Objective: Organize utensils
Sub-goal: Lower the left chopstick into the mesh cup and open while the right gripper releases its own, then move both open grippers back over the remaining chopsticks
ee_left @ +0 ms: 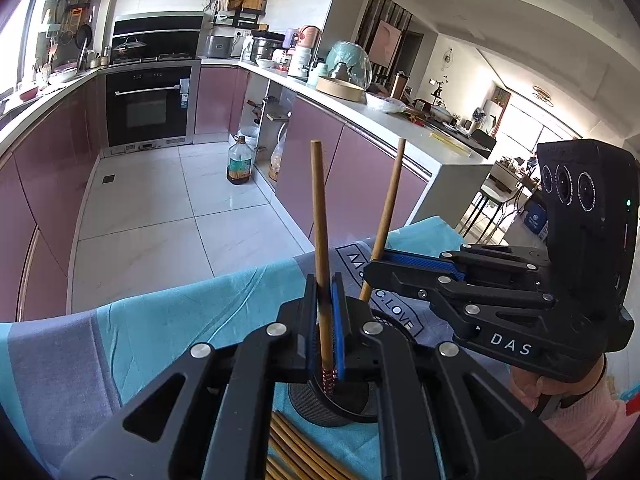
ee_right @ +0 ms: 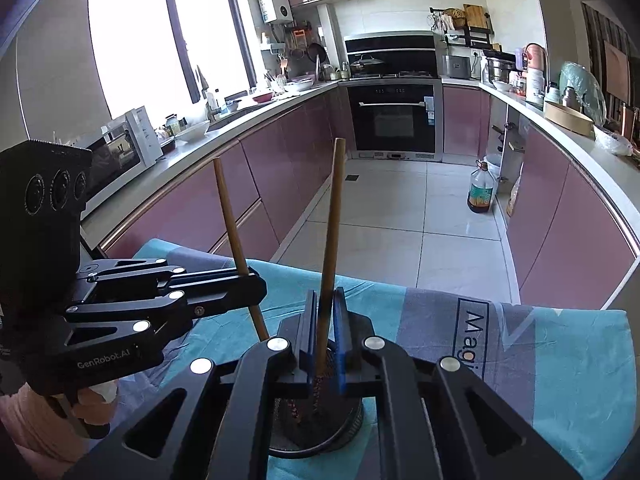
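Two chopsticks stand nearly upright over a black mesh utensil holder (ee_left: 336, 408), one pinched in each gripper. The left gripper (ee_left: 325, 320) is closed almost fully on its chopstick (ee_left: 320, 240), the blue-lined pads pressing the shaft from both sides; the stick's red patterned tip (ee_left: 328, 380) dips inside the holder's rim. The right gripper (ee_right: 325, 336) is likewise clamped tight on the other chopstick (ee_right: 332, 240), whose patterned lower end reaches down into the holder (ee_right: 320, 432), seen here directly below the jaws. In the left wrist view the right gripper (ee_left: 374, 266) comes in from the holder's right side, with its chopstick (ee_left: 388, 204) leaning slightly to the right above the holder. In the right wrist view the left gripper (ee_right: 256, 280) reaches in from the holder's left side, and its chopstick (ee_right: 234, 232) tilts to the left. Both sticks are plain light brown wood with blunt upper ends. The holder is a dark round cup of fine mesh, standing on a surface covered by a blue and grey cloth (ee_left: 160, 320) with printed lettering. More chopsticks (ee_left: 292, 452) lie flat on the cloth just beside the holder, on its near side.
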